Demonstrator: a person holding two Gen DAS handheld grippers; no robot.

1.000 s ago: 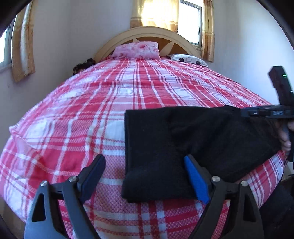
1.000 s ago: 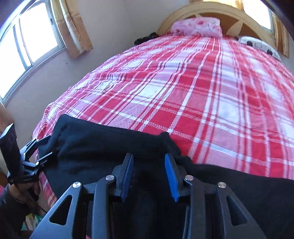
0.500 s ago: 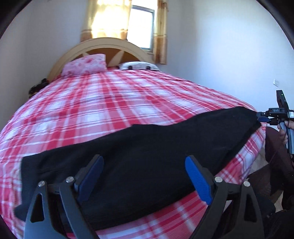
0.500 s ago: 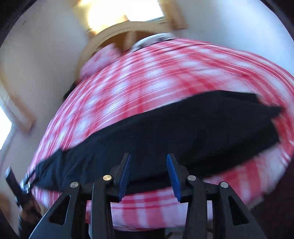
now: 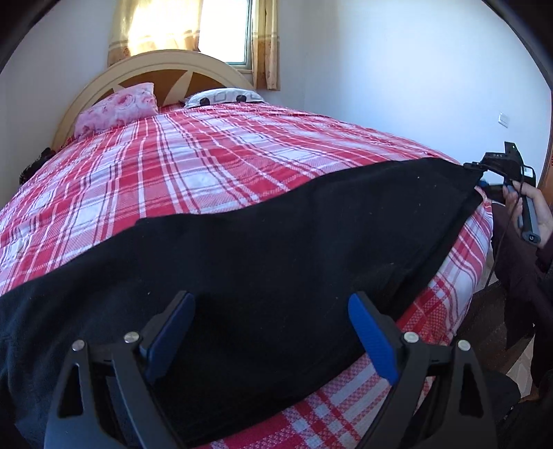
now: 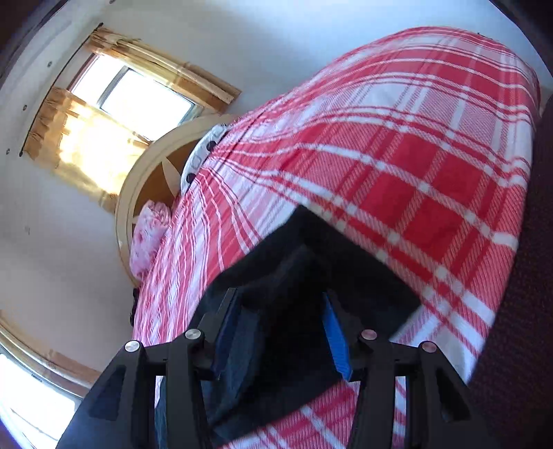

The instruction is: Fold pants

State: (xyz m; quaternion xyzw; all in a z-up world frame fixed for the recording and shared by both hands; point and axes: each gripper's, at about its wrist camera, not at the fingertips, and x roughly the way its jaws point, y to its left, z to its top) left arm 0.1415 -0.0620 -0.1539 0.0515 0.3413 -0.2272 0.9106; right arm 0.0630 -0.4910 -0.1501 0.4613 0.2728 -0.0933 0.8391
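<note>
Black pants [image 5: 276,241] lie stretched along the near edge of the red plaid bed [image 5: 207,165]. My left gripper [image 5: 271,307] hovers open and wide over their middle, with nothing pinched. Far right, a hand [image 5: 532,207] holds my right gripper [image 5: 478,169] at the pants' end corner. In the right wrist view the picture is rolled. There the pants' end [image 6: 300,248] sits between the blue pads [image 6: 337,342] of the right gripper [image 6: 280,314], whose jaws are closing. A gap still shows beside the cloth.
A pink pillow [image 5: 117,107] and a white patterned pillow [image 5: 224,96] lie against the curved headboard [image 5: 166,65]. A curtained window [image 5: 193,27] is behind it and a white wall [image 5: 414,69] on the right. The bed's right edge [image 5: 480,241] drops to dark floor.
The right gripper swept along the pants to their far right end and rolled over. The left gripper slid right, from the pants' left edge to their middle, staying open.
</note>
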